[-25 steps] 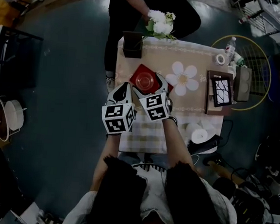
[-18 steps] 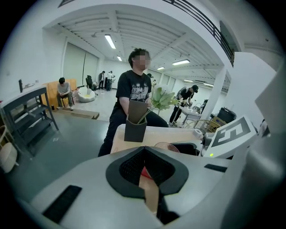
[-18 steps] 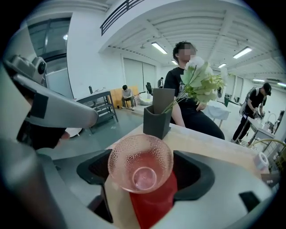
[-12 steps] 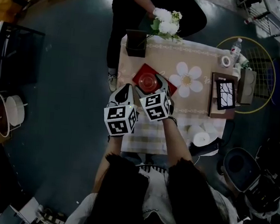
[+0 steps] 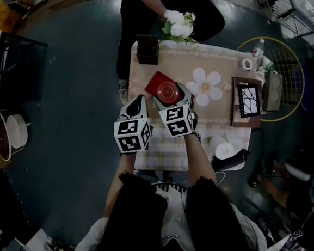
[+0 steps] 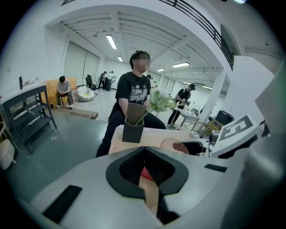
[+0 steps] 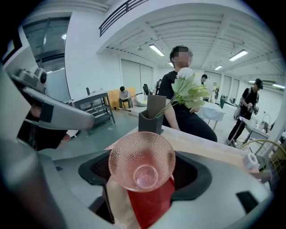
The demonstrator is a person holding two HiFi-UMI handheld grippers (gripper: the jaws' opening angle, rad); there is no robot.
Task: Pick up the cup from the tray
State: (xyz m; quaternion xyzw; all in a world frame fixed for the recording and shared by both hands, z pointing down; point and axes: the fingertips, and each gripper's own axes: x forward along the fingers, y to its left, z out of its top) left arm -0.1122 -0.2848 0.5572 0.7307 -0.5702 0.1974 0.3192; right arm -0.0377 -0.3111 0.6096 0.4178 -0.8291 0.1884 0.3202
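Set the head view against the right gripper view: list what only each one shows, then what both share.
Only the head view: the flower-shaped mat, the framed picture, the left claw and the wearer's forearms.

Only the right gripper view: the dimpled pink glass of the cup up close, standing between the jaws of the right claw, which have just been closing slightly and do not visibly press it; a seated person far behind.

Both: the cup, the red tray under it, and the dark vase of white flowers.
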